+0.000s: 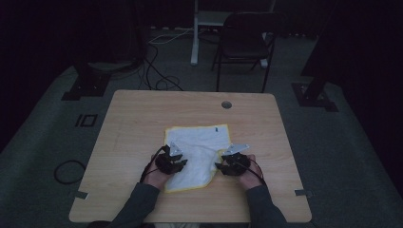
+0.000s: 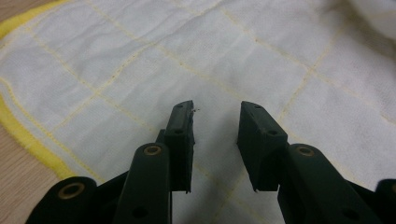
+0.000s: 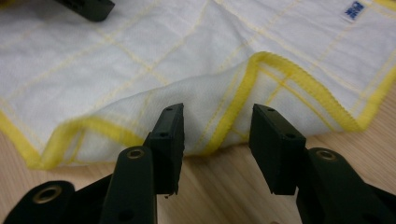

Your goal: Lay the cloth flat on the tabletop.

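The cloth lies near the middle of the table, its right edge folded over and the near right corner hidden under the fold. The left gripper hovers over the cloth, jaws apart and empty. The right gripper faces the folded yellow hem, jaws apart, nothing between them. The room is dim.

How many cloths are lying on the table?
1. A white cloth with a yellow border lies in the table's middle, between the two grippers. Its right edge is folded over, so something small could be hidden underneath.
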Available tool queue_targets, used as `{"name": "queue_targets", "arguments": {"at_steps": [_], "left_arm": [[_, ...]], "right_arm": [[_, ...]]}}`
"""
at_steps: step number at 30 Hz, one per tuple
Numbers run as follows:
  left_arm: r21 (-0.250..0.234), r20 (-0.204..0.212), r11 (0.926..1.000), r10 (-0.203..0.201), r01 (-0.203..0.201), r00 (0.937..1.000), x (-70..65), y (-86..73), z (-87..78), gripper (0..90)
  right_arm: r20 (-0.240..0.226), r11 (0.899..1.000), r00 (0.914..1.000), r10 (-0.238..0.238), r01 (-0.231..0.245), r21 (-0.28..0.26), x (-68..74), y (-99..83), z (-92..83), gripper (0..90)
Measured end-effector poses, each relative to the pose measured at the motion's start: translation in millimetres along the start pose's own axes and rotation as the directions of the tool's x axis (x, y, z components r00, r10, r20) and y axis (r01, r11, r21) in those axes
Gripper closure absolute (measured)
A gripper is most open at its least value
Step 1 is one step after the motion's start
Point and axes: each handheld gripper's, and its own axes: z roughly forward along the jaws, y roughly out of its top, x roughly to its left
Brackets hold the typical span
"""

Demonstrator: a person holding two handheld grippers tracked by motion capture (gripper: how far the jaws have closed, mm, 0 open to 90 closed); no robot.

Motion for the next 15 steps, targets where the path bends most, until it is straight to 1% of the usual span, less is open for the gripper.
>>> {"name": "queue_targets", "arguments": {"at_steps": [1, 4, 5, 6, 7, 11, 13, 14, 15], "left_arm": [[0.0, 0.0, 1.0, 0.0, 0.0, 1.0, 0.1, -0.1, 0.0, 66.4], [0.0, 0.002, 1.0, -0.001, 0.001, 1.0, 0.5, -0.2, 0.1, 66.3], [0.0, 0.003, 1.0, -0.002, 0.002, 1.0, 0.5, -0.3, 0.2, 66.2], [0.0, 0.003, 1.0, -0.002, 0.002, 1.0, 0.5, -0.3, 0.2, 66.2], [0.0, 0.002, 1.0, -0.003, 0.003, 1.0, 0.5, -0.4, 0.2, 66.2], [-0.002, 0.004, 1.0, -0.003, 0.003, 1.0, 1.0, -0.9, 0.2, 66.2], [-0.002, 0.004, 1.0, -0.005, 0.005, 1.0, 1.2, -1.2, 0.2, 66.2], [-0.002, 0.004, 1.0, -0.005, 0.005, 1.0, 1.2, -1.2, 0.2, 66.3], [-0.002, 0.006, 1.0, -0.005, 0.005, 1.0, 1.5, -1.5, 0.1, 66.4]], "right_arm": [[-0.012, 1.0, 0.9999, 0.012, -0.012, -0.003, -0.7, 0.7, 2.2, 56.0], [-0.021, 1.0, 0.9996, 0.021, -0.021, 0.004, -1.8, 1.2, 5.5, 57.1], [-0.028, 1.0, 0.9994, 0.021, -0.02, 0.011, -1.4, 1.4, 7.7, 60.2], [-0.028, 1.0, 0.9994, 0.021, -0.02, 0.011, -1.4, 1.4, 7.7, 60.2], [-0.044, 1.0, 0.9989, 0.016, -0.015, 0.015, -0.5, 1.8, 8.5, 69.9], [-0.029, 1.0, 0.9996, 0.003, -0.003, 0.015, 0.3, 1.7, 4.7, 85.3], [-0.015, 1.0, 0.9999, -0.001, 0.001, 0.009, 0.8, 1.2, 0.1, 88.3], [-0.015, 1.0, 0.9999, -0.001, 0.001, 0.009, 0.8, 1.2, 0.1, 88.3], [0.0, 1.0, 1.0, -0.001, 0.001, -0.002, 0.7, 0.5, -5.7, 88.6]]}}
